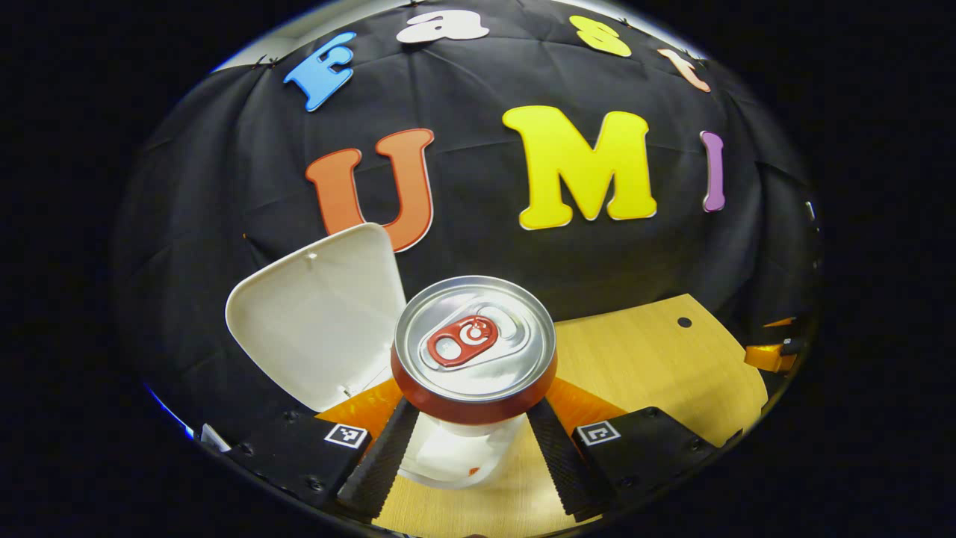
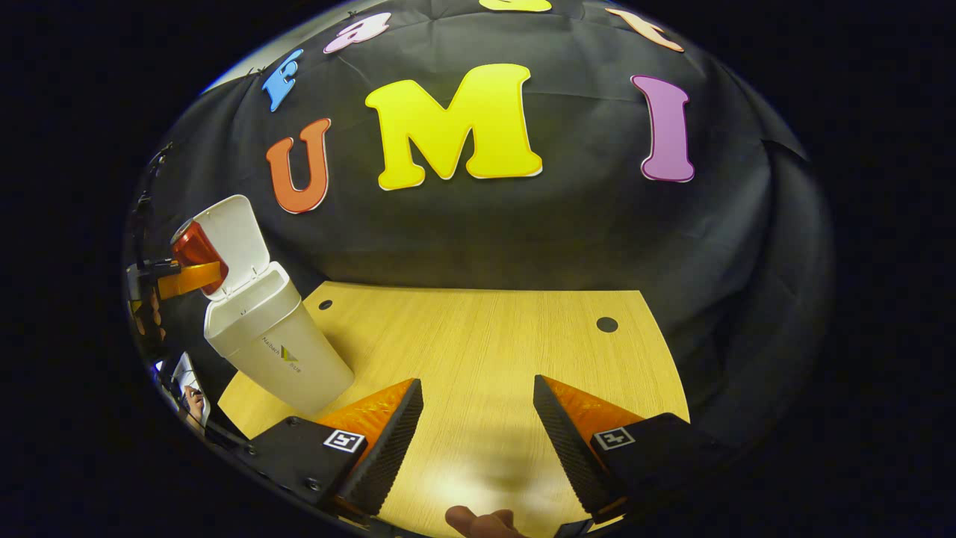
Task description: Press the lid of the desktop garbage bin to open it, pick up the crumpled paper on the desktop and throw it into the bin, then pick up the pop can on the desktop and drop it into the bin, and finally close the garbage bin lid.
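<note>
- Left gripper view: my left gripper (image 1: pixel 472 441) is clamped on the can (image 1: pixel 473 347), one finger on each side of its red wall just under the top rim. The can stands upright in the grip, tab end facing the camera.
- Left gripper view: below the can I see the white mouth of the bin (image 1: pixel 455 452), and the lid (image 1: pixel 317 317) is swung up and back to the left. I judge the can is over the opening, though the can hides most of the rim, so I can't tell how well centred it is.
- Left gripper view: to do the drop well, I should bring the can squarely over the mouth and clear of the lid, lower it a little, then spread the fingers evenly so it falls straight and does not tip onto the rim.
- Right gripper view: my right gripper (image 2: pixel 478 433) hangs wide open and empty over the bare table (image 2: pixel 478 336), well apart from the bin (image 2: pixel 272 336).
- Right gripper view: far left, the can (image 2: pixel 193 245) is held above the bin, just in front of the raised lid (image 2: pixel 235 239).
- Right gripper view: I see no paper on the table, so I judge it is already binned. After the drop, closing the lid is what's left; the right gripper is free for that.
</note>
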{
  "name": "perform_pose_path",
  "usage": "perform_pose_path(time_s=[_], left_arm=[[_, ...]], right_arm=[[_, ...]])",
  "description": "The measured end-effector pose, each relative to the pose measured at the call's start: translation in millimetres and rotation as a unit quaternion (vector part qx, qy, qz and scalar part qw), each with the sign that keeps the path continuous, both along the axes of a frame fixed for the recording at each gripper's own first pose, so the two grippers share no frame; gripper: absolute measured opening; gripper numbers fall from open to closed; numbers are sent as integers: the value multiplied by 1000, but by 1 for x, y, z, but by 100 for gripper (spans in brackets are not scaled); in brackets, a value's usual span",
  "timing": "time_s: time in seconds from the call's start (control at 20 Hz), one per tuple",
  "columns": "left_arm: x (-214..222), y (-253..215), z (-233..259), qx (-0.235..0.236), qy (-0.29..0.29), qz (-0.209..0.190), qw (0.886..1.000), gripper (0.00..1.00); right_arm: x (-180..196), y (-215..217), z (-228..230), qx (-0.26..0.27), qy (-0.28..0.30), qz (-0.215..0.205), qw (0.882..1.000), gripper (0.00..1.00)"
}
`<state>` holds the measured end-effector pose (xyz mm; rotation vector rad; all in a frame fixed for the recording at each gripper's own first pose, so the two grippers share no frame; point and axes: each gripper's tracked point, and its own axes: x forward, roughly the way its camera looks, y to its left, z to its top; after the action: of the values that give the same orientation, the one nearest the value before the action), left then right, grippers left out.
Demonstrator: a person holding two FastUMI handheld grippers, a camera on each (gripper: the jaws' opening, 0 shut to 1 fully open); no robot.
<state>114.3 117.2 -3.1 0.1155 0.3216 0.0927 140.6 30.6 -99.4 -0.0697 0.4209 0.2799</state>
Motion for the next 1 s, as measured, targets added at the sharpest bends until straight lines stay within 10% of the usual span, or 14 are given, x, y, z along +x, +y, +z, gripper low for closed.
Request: perform_pose_path(time_s=[0.45,1.0], left_arm=[[27,43,-65,-47,78,59,994,87],[12,20,14,4,1,73,997,92]], right_arm=[[-13,-6,-26,-22,24,-32,999,95],[-5,-5,-37,-17,32,-29,999,95]])
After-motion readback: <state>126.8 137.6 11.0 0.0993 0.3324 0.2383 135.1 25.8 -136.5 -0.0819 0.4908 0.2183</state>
